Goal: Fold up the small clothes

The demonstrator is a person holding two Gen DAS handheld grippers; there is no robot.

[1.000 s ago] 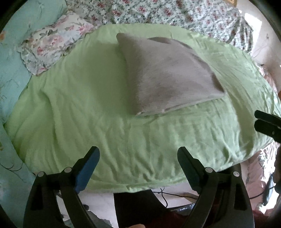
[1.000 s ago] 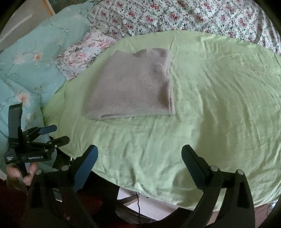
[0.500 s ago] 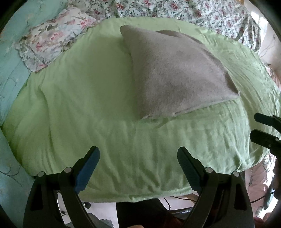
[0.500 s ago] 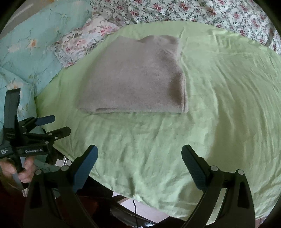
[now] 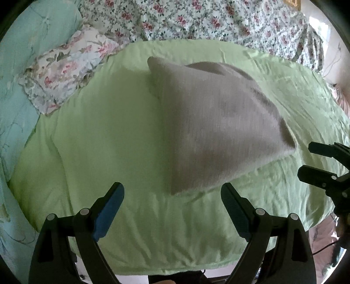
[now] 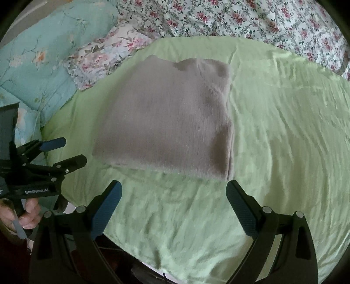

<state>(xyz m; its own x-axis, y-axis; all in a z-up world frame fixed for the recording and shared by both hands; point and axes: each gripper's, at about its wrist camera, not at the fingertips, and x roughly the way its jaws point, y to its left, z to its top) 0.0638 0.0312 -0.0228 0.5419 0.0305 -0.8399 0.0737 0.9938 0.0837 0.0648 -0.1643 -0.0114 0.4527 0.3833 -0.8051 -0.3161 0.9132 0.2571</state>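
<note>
A grey fuzzy garment [image 5: 210, 129] lies folded flat on a light green sheet [image 5: 105, 139]. It also shows in the right wrist view [image 6: 168, 122]. My left gripper [image 5: 172, 196] is open and empty, just short of the garment's near left corner. My right gripper [image 6: 174, 194] is open and empty, just short of the garment's near right corner. Each gripper shows in the other's view, the right gripper [image 5: 310, 159] at the right edge and the left gripper [image 6: 63, 148] at the left edge.
A floral pillow [image 6: 105, 52] and a teal floral quilt [image 6: 39, 54] lie to the left of the green sheet [image 6: 284, 131]. A rose-print bedspread [image 6: 240, 19] lies behind it. The bed's near edge runs under both grippers.
Both grippers have moved forward toward the grey garment, which now looks larger and closer. Both stay open.
</note>
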